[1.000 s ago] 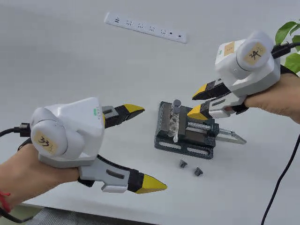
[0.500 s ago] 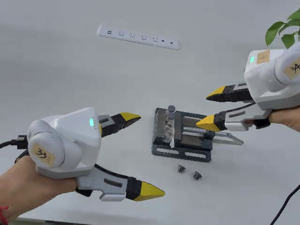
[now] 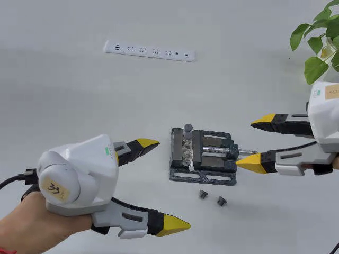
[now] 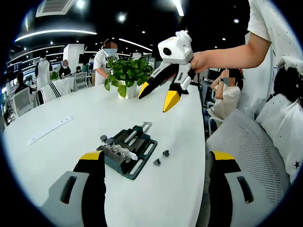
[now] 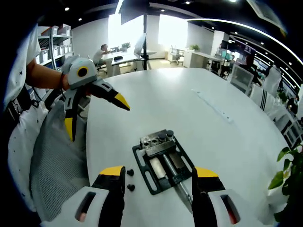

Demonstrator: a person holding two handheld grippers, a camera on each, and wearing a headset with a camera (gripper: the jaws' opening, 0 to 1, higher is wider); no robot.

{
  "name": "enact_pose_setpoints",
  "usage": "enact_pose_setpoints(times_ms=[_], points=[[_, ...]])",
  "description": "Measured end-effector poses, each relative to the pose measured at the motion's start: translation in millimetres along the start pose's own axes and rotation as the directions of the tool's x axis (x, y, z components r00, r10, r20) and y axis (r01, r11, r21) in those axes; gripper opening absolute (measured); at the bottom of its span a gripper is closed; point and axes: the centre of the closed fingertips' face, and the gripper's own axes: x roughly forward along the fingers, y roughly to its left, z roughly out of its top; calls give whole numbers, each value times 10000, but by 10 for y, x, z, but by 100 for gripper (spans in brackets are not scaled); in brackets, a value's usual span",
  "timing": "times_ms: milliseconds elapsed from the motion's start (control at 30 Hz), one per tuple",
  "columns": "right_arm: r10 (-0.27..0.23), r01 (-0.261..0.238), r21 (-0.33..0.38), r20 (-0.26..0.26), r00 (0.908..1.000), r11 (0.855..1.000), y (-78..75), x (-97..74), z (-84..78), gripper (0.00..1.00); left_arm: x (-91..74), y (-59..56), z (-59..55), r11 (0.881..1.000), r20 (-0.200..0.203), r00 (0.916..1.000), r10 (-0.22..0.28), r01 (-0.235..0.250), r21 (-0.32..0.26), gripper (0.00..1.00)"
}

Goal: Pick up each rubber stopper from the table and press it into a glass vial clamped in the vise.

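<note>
Head view: left gripper [image 3: 172,184] and right gripper [image 3: 246,144] gape wide, empty, and an off-centre pinch could flick a loose rubber stopper [image 3: 203,194] away from the vise [image 3: 209,159].

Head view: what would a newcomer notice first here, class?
Two white grippers with yellow-tipped jaws stand open: the left gripper low at left, the right gripper at right. Between them a dark vise clamps glass vials, with two small rubber stoppers loose on the white table just in front.
</note>
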Motion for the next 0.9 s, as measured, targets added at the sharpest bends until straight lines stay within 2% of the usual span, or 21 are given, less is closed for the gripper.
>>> enact_pose_setpoints(times_ms=[200, 333, 533, 667, 700, 767, 833, 900], points=[[-80, 70, 214, 481, 9988, 9997, 110, -141, -132, 63, 68, -45, -5, 10000, -299, 9995, 69, -71, -45, 88], [-125, 93, 403, 792, 9968, 9991, 122, -233, -236, 68, 102, -66, 10, 10000, -363, 9993, 80, -81, -27, 86], [-81, 30, 444, 1136, 9935, 9990, 157, -333, -417, 75, 211, -130, -5, 9998, -702, 9974, 159, -168, -127, 85], [-30, -24, 415, 1302, 9915, 9991, 228, -379, -520, 79, 260, -135, -55, 9995, -958, 9951, 260, -278, -180, 82], [-28, -29, 432, 1326, 9912, 9991, 242, -395, -569, 79, 267, -108, -100, 9991, -1114, 9932, 336, -364, -237, 81], [-69, 5, 473, 1344, 9909, 9989, 265, -405, -608, 80, 289, -104, -111, 9985, -1120, 9932, 330, -378, -402, 80], [-127, 52, 534, 1406, 9900, 9986, 260, -418, -699, 80, 311, -84, -161, 9965, -1400, 9891, 457, -550, -635, 78], [-196, 99, 643, 1518, 9882, 9979, 257, -437, -748, 79, 340, -62, -180, 9953, -1446, 9875, 631, -729, -633, 75]])
